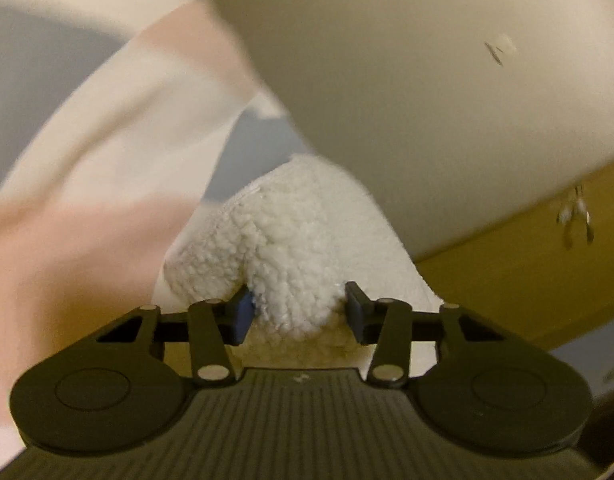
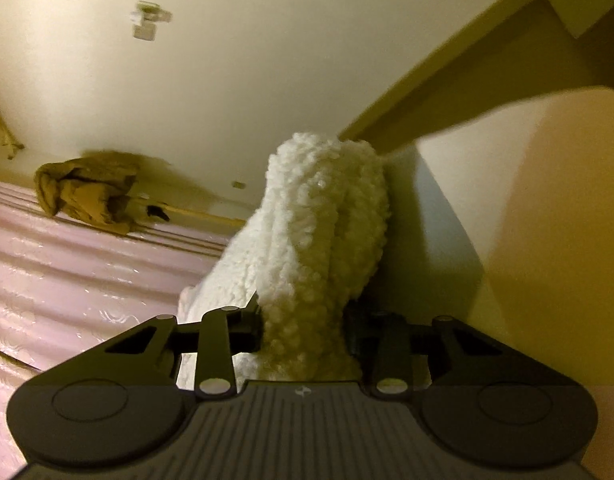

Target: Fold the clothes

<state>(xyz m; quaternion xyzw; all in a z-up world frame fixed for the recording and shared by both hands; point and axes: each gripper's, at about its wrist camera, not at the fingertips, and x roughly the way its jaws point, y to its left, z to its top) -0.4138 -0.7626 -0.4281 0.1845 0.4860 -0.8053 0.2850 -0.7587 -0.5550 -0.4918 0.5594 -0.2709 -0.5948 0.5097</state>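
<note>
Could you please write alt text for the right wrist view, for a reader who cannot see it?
The right gripper is shut on a bunched fold of white fleecy garment that rises in front of the camera. Behind on the left, a crumpled tan garment lies on a pink patterned bed cover beside a cream wall.

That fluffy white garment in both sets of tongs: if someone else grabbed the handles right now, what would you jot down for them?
Left tongs: shut on the fluffy white garment, a bunched bit pinched between the blue pads.
Right tongs: shut on the same garment, which bulges up out of them.
The garment is lifted, with pink and white fabric stretching off to the left in the left view. A crumpled tan garment lies on the pink bedding, untouched.
Done: both grips taken. Left: no finished fold shows yet; the tan garment probably comes next.
</note>
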